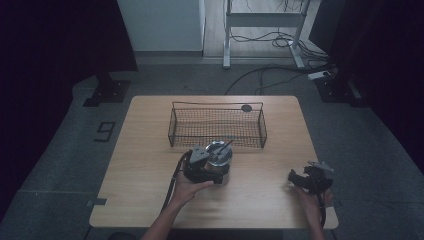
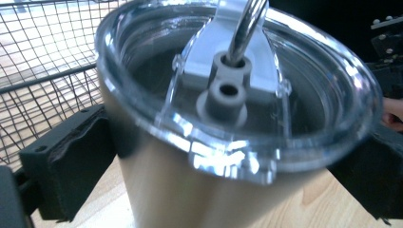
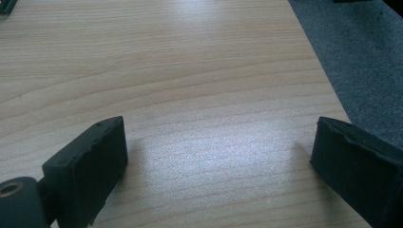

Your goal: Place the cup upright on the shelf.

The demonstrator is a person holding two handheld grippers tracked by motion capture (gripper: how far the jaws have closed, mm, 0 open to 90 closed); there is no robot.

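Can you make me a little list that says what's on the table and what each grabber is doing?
table: light wooden table
cup: shiny steel tumbler with clear plastic lid and metal straw, standing upright
basket: black wire basket, just behind the tumbler
left gripper: jaws on both sides of the tumbler
right gripper: open over bare wood, holding nothing

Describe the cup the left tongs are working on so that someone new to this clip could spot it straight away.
Start at the wooden table and find the wire basket near its middle. Just in front of the basket's near wall stands a steel tumbler, with the left tongs closed around its body. It is the only shiny metal cup there, topped by a clear plastic lid with a metal straw through it.
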